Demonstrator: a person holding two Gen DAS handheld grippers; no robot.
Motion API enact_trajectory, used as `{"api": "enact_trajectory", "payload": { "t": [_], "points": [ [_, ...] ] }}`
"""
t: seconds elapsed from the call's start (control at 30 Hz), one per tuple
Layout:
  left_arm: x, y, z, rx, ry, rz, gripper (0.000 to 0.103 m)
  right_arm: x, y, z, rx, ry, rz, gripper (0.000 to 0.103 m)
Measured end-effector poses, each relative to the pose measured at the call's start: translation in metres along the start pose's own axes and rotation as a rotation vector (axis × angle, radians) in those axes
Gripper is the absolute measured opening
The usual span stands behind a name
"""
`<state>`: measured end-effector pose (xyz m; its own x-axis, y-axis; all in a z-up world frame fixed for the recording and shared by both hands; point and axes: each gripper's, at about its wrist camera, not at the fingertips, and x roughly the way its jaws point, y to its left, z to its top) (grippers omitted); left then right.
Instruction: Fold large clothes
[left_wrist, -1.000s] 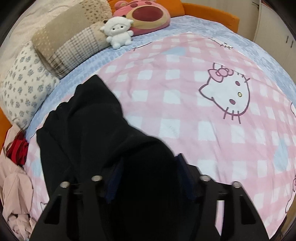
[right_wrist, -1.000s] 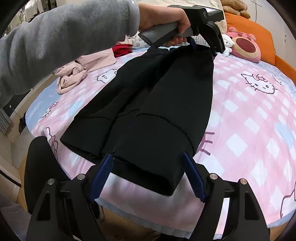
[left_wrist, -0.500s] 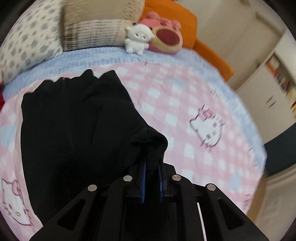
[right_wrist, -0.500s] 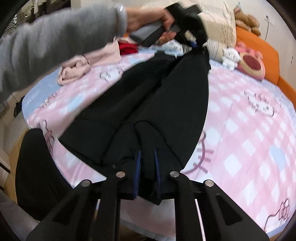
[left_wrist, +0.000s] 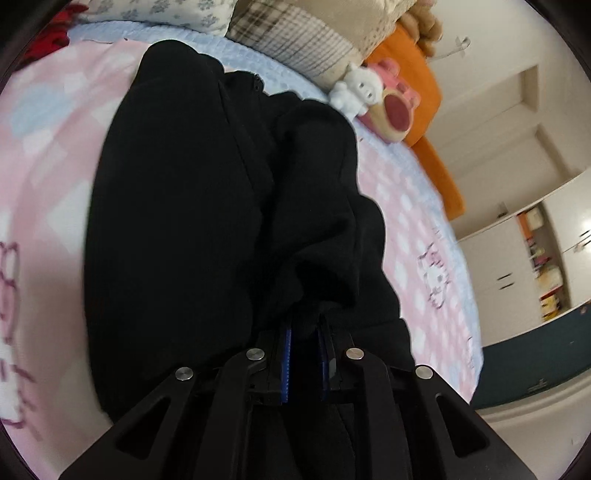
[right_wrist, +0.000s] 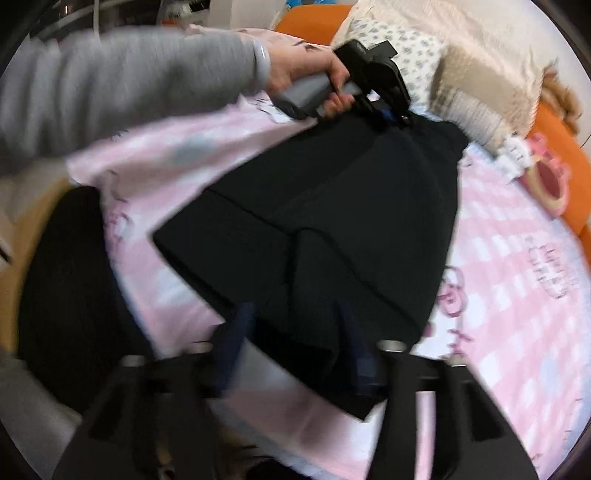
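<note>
A large black garment (left_wrist: 207, 221) lies spread on the pink checked Hello Kitty bedspread (left_wrist: 48, 155). My left gripper (left_wrist: 306, 350) is shut on a bunched fold of the garment near its edge. In the right wrist view the garment (right_wrist: 351, 206) stretches from the near bed edge toward the pillows. My right gripper (right_wrist: 295, 332) is open, its blue-padded fingers (right_wrist: 236, 332) standing on either side of the garment's near hem. The left gripper (right_wrist: 384, 96), held in a hand with a grey sleeve, pinches the garment's far end.
Pillows (left_wrist: 295, 33), a white plush toy (left_wrist: 356, 88) and a pink plush cushion (left_wrist: 395, 110) line the head of the bed (right_wrist: 509, 258). An orange headboard (left_wrist: 424, 81) is behind them. White cupboards (left_wrist: 517, 266) stand beyond the bed. Pink clothes (right_wrist: 295, 40) lie far left.
My right gripper, shut on the near hem half a second ago, has opened. My left gripper stays shut on the garment and has swung it across the bed. Both views have shifted.
</note>
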<state>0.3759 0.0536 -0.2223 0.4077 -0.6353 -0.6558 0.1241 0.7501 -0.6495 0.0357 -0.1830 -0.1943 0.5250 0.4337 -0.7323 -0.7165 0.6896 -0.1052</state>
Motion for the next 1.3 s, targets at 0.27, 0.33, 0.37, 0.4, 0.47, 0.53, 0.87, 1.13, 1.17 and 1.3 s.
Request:
{"api": "enact_trajectory", "payload": {
  "t": [0.27, 0.33, 0.37, 0.4, 0.47, 0.53, 0.87, 1.13, 1.17, 1.3],
  "points": [
    [-0.061, -0.031, -0.015, 0.083, -0.091, -0.024, 0.045, -0.055, -0.094, 0.054, 0.166, -0.166, 0.263, 0.063],
    [-0.078, -0.041, -0.025, 0.119, -0.108, -0.039, 0.046, -0.054, -0.129, 0.08, 0.171, -0.221, 0.195, 0.063],
    [-0.081, -0.046, -0.028, 0.134, -0.102, -0.054, 0.046, -0.047, -0.152, 0.098, 0.177, -0.245, 0.15, 0.058],
    [-0.082, -0.052, -0.03, 0.15, -0.096, -0.056, 0.046, -0.036, -0.174, 0.113, 0.198, -0.257, 0.126, 0.051],
    [-0.077, -0.063, -0.029, 0.177, -0.079, -0.076, 0.046, -0.005, -0.221, 0.148, 0.275, -0.267, 0.151, 0.026],
    [-0.065, -0.073, -0.024, 0.218, -0.075, -0.051, 0.046, 0.036, -0.269, 0.182, 0.387, -0.269, 0.217, 0.017],
    [-0.009, -0.029, 0.02, 0.097, -0.102, 0.034, 0.046, 0.216, -0.39, 0.262, 0.561, -0.16, 0.162, 0.017],
    [0.024, -0.009, 0.009, 0.142, -0.136, 0.065, 0.045, 0.287, -0.443, 0.26, 0.669, -0.131, 0.007, 0.0],
    [0.025, -0.01, 0.01, 0.145, -0.133, 0.068, 0.045, 0.286, -0.439, 0.263, 0.642, -0.12, -0.022, 0.0],
    [0.011, -0.008, 0.006, 0.112, -0.12, 0.044, 0.045, 0.258, -0.418, 0.274, 0.561, -0.103, -0.053, 0.006]
  ]
}}
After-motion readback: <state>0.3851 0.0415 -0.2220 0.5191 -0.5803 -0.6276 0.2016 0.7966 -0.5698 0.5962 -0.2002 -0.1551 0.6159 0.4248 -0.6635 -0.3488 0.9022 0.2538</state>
